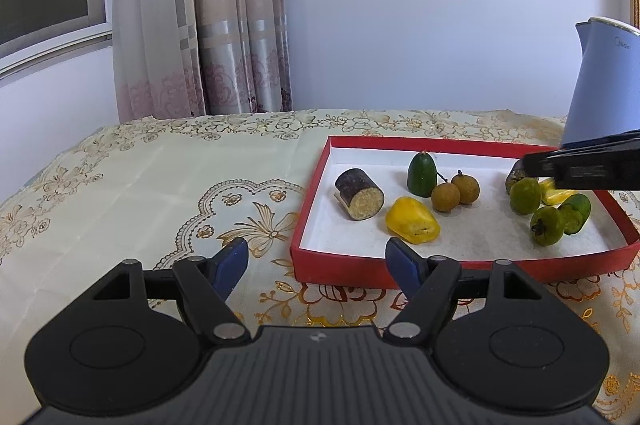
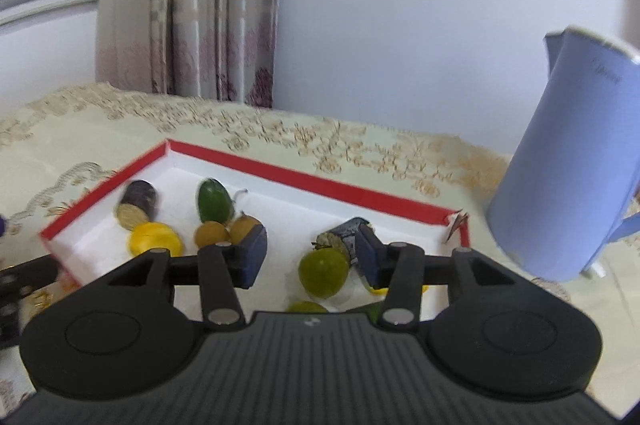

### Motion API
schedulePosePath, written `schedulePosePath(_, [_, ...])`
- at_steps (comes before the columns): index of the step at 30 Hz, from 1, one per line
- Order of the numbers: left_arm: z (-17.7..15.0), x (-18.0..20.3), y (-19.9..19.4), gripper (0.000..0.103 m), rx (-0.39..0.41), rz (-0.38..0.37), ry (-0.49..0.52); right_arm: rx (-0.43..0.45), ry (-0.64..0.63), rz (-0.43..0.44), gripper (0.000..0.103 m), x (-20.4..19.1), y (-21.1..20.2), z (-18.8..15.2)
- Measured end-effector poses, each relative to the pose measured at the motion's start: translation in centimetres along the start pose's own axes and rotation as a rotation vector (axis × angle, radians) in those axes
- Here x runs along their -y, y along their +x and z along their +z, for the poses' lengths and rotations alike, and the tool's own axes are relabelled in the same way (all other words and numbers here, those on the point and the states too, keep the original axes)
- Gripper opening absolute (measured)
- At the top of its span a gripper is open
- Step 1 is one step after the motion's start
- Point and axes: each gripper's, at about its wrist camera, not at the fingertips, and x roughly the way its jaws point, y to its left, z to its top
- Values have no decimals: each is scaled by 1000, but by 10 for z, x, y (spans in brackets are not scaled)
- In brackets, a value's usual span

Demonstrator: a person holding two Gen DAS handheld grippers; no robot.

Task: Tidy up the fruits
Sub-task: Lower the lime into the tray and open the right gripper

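Right wrist view: right gripper (image 2: 312,257), jaws parted and empty, hangs above green fruit (image 2: 323,273), gathered in red box (image 2: 320,185); left gripper (image 1: 318,259) waits released.

Ahead and right of the open left gripper (image 1: 316,257), the red tray (image 1: 308,209) holds a sugarcane piece (image 1: 359,193), yellow fruit (image 1: 412,221) and two longans (image 1: 456,192).

The shallow red cardboard tray with a white floor (image 1: 308,209) lies ahead and right of the left jaws. In it, a dark cut cane cylinder (image 1: 359,199) lies leftmost, a yellow waxy fruit (image 1: 412,221) right of it. Between the right jaws sits a round green fruit (image 2: 323,273); the pale blue plastic kettle (image 2: 560,161) stands right, outside the tray.
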Motion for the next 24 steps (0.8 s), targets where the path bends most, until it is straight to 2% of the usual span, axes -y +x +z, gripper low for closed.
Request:
schedulePosePath(4, [-1, 1, 1, 76, -6, 4, 2, 71, 6, 4, 59, 2, -48, -13])
schedulePosePath(7, [-1, 2, 0, 81, -1, 12, 7, 105, 19, 18, 59, 1, -79, -30])
schedulePosePath(11, [-1, 1, -1, 81, 3, 14, 9, 124, 42, 15, 59, -3, -110, -55])
schedulePosePath(17, [-1, 1, 0, 81, 1, 19, 15, 140, 75, -26, 68, -8, -128, -85])
schedulePosePath(21, [-1, 2, 0, 81, 1, 18, 18, 156, 121, 3, 77, -6, -129, -95])
schedulePosePath(24, [-2, 3, 0, 86, -4, 18, 23, 152, 155, 35, 79, -3, -121, -102])
